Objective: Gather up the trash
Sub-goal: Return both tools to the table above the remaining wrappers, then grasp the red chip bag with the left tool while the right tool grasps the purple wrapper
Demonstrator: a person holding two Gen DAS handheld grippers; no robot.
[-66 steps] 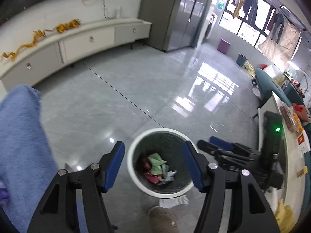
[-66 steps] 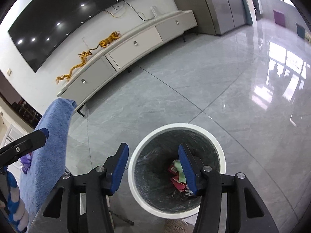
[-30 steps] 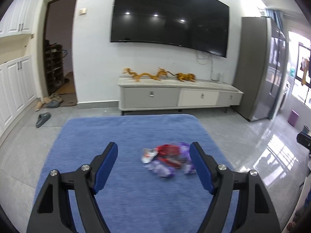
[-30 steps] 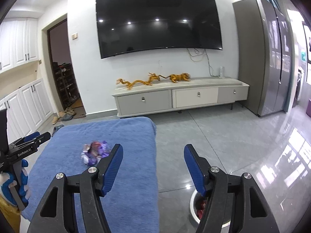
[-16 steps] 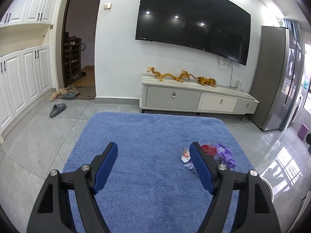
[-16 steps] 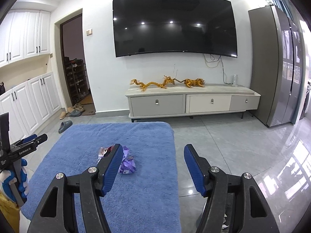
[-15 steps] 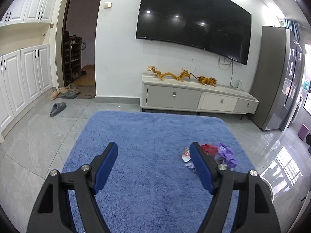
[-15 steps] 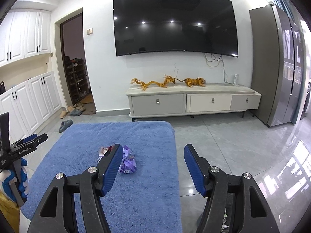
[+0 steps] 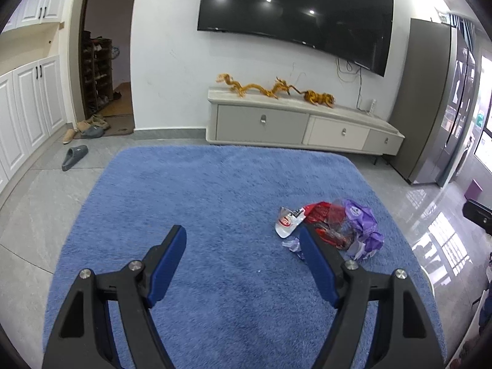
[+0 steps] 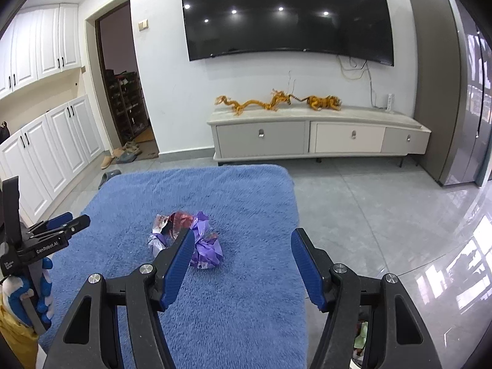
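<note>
Hiding part of the wrapper pile (image 10: 196, 240), the right gripper (image 10: 243, 264) gapes.

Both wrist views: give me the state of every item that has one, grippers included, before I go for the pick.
Left gripper: open, empty, over the blue shaggy mat.
Right gripper: open, empty.
Pile of crumpled red, purple and white wrappers: lying loose on the mat, not gripped.
Doorway beside the wall-mounted black television: open.
Drawers of the low grey cabinet: all shut.
Television: off.
</note>
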